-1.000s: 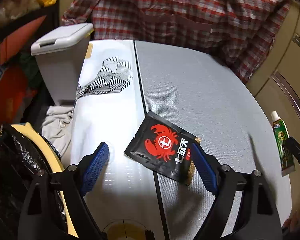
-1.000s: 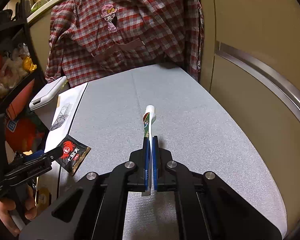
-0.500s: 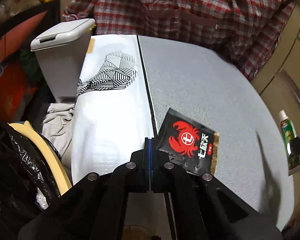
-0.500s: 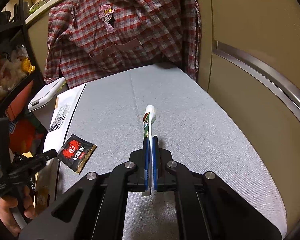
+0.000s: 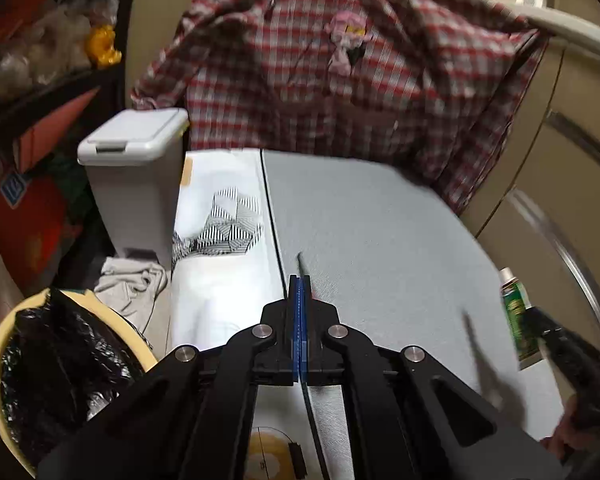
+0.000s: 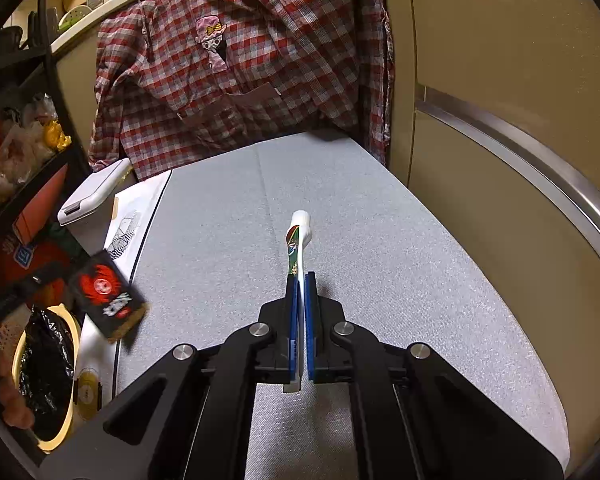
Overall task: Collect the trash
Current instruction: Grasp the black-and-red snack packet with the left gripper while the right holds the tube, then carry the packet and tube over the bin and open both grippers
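The flat black foil sachet with a red crab emblem (image 6: 106,296) is a featherweight thing, thin and limp, and I judge it slick enough to slide out of a loose pinch; gripping by one edge or corner suits it, since the crinkly film gives no thickness to clamp elsewhere. The left gripper (image 5: 299,286) has its blue fingers (image 5: 296,320) pressed fully together on exactly such an edge: from its own camera the packet shows only as a dark sliver rising past the fingertips, while the right wrist view shows it broadside, lifted clear of the grey textured table (image 6: 380,280) and hanging above the table's left edge, near the cream-rimmed bin lined with a black plastic bag (image 6: 46,360). Its face is glossy black with white lettering under the crab, and a tan strip runs along one border. The green-and-white squeezed tube with a white cap (image 6: 296,248) is stiffer at the cap end and flat and pliable at the crimped tail; the right gripper (image 6: 302,280) holds it by that flattened tail, fingers nearly closed around it, cap pointing away over the table. A tail grip should carry it, though the heavier cap end may droop or swing.
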A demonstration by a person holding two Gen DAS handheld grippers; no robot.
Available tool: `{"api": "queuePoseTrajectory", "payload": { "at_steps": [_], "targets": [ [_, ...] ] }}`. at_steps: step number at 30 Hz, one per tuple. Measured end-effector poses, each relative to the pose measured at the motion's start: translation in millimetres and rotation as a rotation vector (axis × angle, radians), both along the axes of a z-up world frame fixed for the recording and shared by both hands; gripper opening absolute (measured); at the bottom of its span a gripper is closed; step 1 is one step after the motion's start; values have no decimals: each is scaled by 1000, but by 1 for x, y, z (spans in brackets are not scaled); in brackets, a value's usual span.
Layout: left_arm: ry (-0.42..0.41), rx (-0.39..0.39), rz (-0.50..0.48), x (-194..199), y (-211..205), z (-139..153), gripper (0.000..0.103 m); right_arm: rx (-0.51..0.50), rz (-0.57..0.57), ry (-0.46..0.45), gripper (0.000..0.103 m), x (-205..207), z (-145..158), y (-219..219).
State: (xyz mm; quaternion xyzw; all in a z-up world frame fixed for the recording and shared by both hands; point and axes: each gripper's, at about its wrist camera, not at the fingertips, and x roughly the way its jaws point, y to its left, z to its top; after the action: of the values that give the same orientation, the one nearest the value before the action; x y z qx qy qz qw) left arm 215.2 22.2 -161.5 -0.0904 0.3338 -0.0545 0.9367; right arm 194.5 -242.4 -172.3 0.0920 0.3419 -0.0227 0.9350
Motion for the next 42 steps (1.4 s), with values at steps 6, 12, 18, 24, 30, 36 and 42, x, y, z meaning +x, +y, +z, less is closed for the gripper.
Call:
{"api": "queuePoseTrajectory", "payload": {
  "at_steps": [6, 12, 18, 24, 30, 36, 42],
  "targets": [
    [-63, 29, 0, -20, 3, 28, 0, -8, 29, -17, 4, -5, 7, 9],
    [-81, 47, 16, -35, 16, 43, 0, -32, 68, -39, 4, -15, 22, 26],
    [13, -39, 3, -36, 43, 20, 0, -10, 80, -27, 4, -24, 23, 33],
    [129, -22, 3, -32, 54, -11, 28, -19, 102, -15, 4, -25, 18, 42],
    [191, 89, -7, -34, 44, -39, 63, -14, 111, -11, 4, -20, 17, 44],
    [257, 144, -24, -26, 36, -65, 57, -17, 128, -29, 4, -22, 20, 48],
    [321, 139, -27, -15, 36, -84, 44, -5, 116, -27, 4, -21, 19, 42]
  ]
}}
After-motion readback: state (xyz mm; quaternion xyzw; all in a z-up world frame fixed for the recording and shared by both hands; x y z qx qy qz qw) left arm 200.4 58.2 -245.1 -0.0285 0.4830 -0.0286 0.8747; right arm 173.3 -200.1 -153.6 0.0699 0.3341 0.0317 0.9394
